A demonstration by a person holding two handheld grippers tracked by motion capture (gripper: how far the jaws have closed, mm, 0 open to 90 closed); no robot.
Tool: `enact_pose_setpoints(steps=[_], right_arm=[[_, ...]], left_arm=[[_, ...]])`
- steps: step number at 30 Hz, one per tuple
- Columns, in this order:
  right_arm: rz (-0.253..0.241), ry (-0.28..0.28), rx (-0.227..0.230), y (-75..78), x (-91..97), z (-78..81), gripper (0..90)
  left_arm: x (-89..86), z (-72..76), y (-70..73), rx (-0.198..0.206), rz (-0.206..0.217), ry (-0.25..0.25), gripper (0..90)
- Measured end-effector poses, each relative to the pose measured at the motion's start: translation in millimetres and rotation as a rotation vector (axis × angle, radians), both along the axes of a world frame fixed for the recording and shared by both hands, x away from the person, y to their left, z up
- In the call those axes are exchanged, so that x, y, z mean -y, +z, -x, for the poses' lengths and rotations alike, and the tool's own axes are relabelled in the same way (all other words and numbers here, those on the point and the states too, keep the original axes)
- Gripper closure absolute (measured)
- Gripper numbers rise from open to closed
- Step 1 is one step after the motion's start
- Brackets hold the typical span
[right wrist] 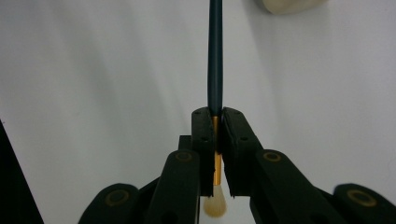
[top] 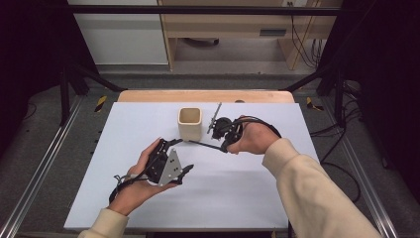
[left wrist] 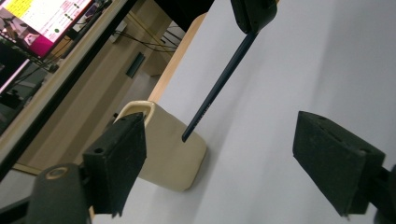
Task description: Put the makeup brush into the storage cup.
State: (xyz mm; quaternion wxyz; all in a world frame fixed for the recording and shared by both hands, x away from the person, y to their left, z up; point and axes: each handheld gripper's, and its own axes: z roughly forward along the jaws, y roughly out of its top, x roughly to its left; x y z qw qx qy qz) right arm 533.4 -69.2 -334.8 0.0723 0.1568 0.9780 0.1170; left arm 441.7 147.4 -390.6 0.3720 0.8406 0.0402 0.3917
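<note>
While the right gripper (right wrist: 217, 140) pinches the brush (right wrist: 215, 60) at its ferrule above the table (top: 237, 193), left gripper (left wrist: 219, 163) gapes empty. Risk: long handle pivots, misses cup (top: 190, 122), tips it.

1 brush (right wrist: 215, 56), 1 cup (top: 190, 122), 2 grippers: left (top: 174, 144), right (top: 224, 145).

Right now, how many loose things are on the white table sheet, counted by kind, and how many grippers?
Cream square-mouthed cups: 1
Dark-handled paintbrushes with gold ferrule and pale bristles: 1, clamped in the right gripper
Black two-jaw grippers: 2, the left gripper with nothing between its jaws
Total: 4
</note>
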Motion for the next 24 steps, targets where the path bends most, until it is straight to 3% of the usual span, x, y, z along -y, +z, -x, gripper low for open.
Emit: enact_pose_setpoints(steps=[9,15,17,20,21,24], right_arm=[[0.014,0.010,-0.011,11.3,-9.4,-0.8,83.9],[0.004,0.027,-0.006,15.0,-16.0,2.1,83.9],[0.000,0.032,-0.005,15.0,-17.9,2.8,83.9],[-0.002,0.026,-0.011,15.7,-20.7,4.3,83.9],[-0.006,0.024,-0.013,15.6,-21.6,4.9,83.9],[0.000,0.044,-0.014,14.5,-23.4,5.2,83.9]], left_arm=[[7.8,-2.3,8.1,0.066,-0.073,-0.012,25.7],[13.8,-4.9,3.5,0.070,-0.075,-0.018,28.9],[15.8,-5.1,2.6,0.082,-0.111,-0.019,29.7],[20.0,-5.5,-1.9,0.076,-0.101,-0.028,31.4],[19.4,-5.6,0.2,0.091,-0.152,-0.024,32.0],[22.3,-7.1,-2.2,0.103,-0.153,-0.037,34.1]])
